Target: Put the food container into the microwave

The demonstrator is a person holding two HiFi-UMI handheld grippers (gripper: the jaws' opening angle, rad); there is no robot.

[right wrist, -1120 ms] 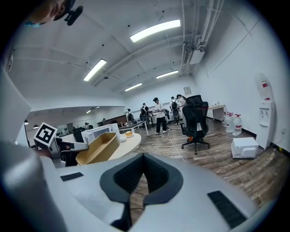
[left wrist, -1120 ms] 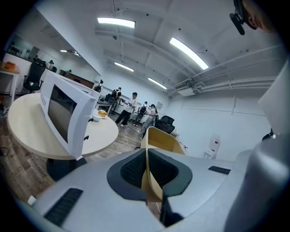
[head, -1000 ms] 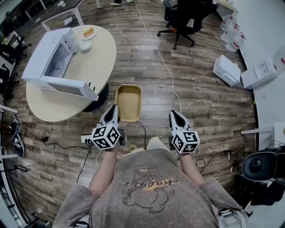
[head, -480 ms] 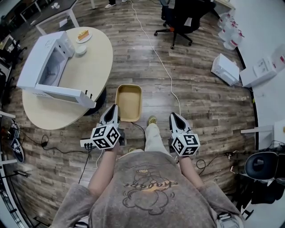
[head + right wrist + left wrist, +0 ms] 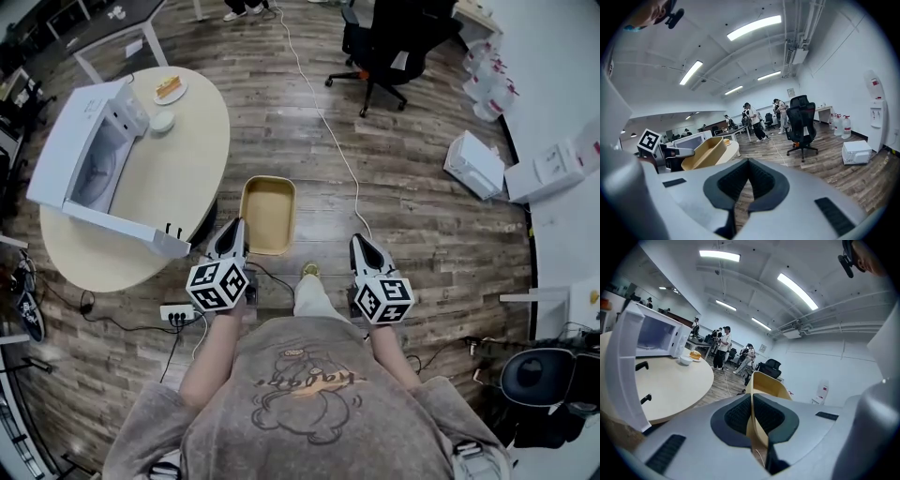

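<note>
Pickup looks done, delivery remains: the left gripper [image 5: 234,231] clamps the near rim of the food container [image 5: 268,214], held right of the table [image 5: 183,150] bearing the open microwave [image 5: 80,155] at far left, while the right gripper [image 5: 360,242] is closed on nothing

Premises: an open-plan office or lab workspace. Evidence as follows. A wood-plank floor [image 5: 422,216] runs throughout. A black swivel chair [image 5: 384,42] stands in the open. People [image 5: 752,119] stand among rows of work desks at the far end. Overhead are ceiling strip lights [image 5: 753,27] and exposed ducting [image 5: 794,44]. Large water bottles [image 5: 492,84] stand along the white wall, near a water dispenser [image 5: 876,115]. White cartons [image 5: 476,164] and a power strip [image 5: 176,312] lie on the floor. A microwave [image 5: 84,159] sits on a round desk [image 5: 178,159].
</note>
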